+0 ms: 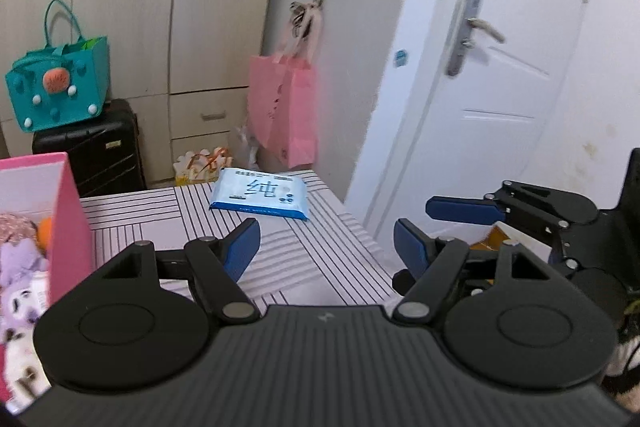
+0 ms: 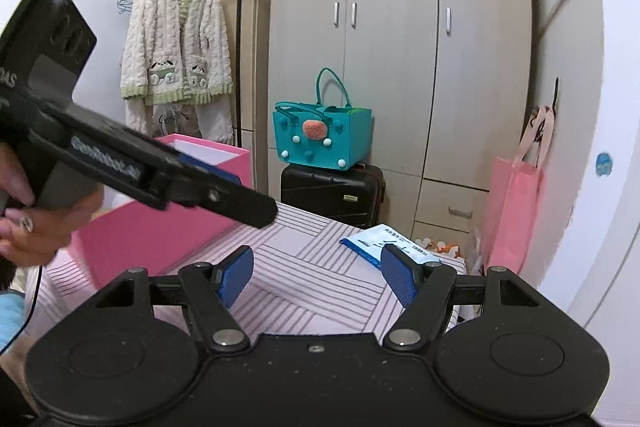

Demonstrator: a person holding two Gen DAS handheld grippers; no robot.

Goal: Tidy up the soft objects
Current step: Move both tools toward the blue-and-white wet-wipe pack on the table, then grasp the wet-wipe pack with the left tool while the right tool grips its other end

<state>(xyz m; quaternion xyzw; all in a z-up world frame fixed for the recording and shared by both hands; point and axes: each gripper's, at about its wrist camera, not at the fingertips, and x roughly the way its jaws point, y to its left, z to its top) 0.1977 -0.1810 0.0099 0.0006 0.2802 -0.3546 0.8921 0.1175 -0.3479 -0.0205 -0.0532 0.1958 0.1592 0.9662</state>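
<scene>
Wipes pack lies alone on the table, probably next for the pink box. Left gripper and right gripper hover spread apart, empty, ready to grasp.

Table: pale pink, dark line pattern. Wipes pack on table: blue and white. Box at table's left edge: pink. Beyond table: teal bag with orange patch; black suitcase; pink hanging bag.

Teal felt bag sits atop black suitcase; pink paper bag hangs beside white door; fleece robe on rack.
</scene>
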